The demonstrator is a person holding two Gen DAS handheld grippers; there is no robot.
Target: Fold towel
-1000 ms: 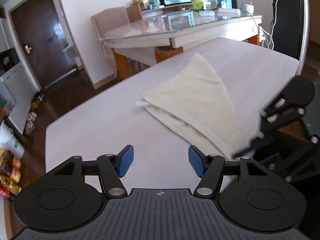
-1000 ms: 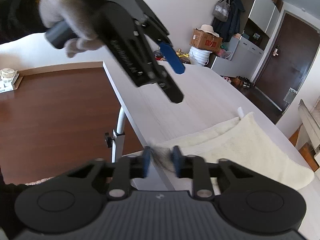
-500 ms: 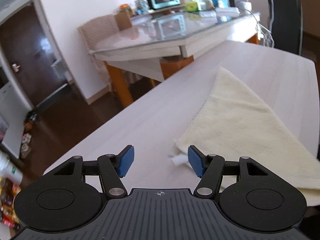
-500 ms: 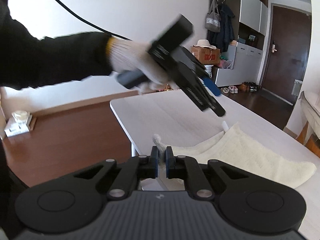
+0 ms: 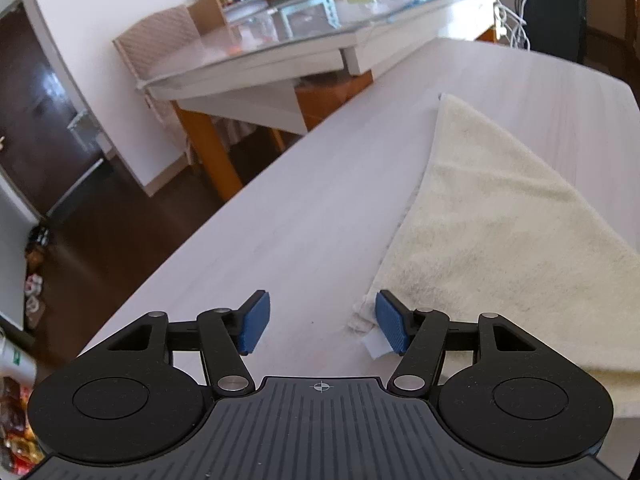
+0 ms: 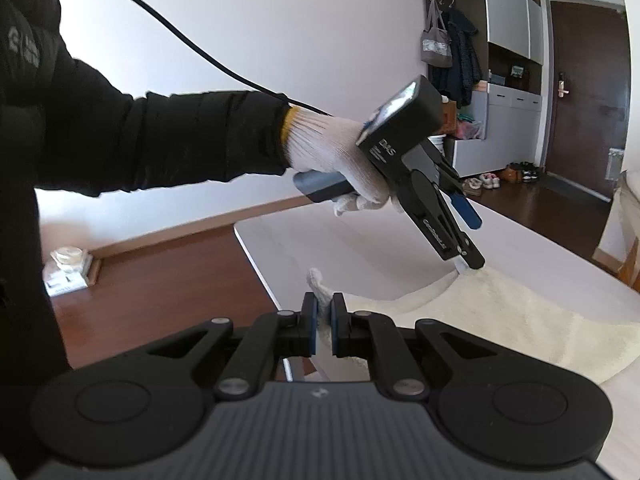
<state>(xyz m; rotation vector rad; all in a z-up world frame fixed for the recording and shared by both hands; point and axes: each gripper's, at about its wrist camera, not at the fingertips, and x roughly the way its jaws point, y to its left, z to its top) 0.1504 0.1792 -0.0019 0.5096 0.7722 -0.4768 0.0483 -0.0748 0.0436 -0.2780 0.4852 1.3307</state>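
A cream towel [image 5: 492,232] lies on the pale wooden table [image 5: 304,216], folded over with a slanted edge. My left gripper [image 5: 320,326] is open just above the table; the towel's near corner with its white tag [image 5: 374,346] sits against the right blue pad [image 5: 390,326]. In the right wrist view the towel [image 6: 520,320] spreads to the right. My right gripper [image 6: 324,330] is shut on another towel corner [image 6: 320,284], held near the table's edge. The left gripper [image 6: 464,236] shows there too, tips down at the towel's far corner.
A glass-topped table [image 5: 304,36] with a toaster oven and clutter stands beyond the work table, with a chair [image 5: 160,40] behind it. Dark wooden floor [image 6: 152,276] lies past the table's edge. A door and a shoe cabinet are at the far wall.
My left gripper has moved in towards the towel's tagged corner and dropped low over it, still open. My right gripper has closed on its towel corner and holds it.
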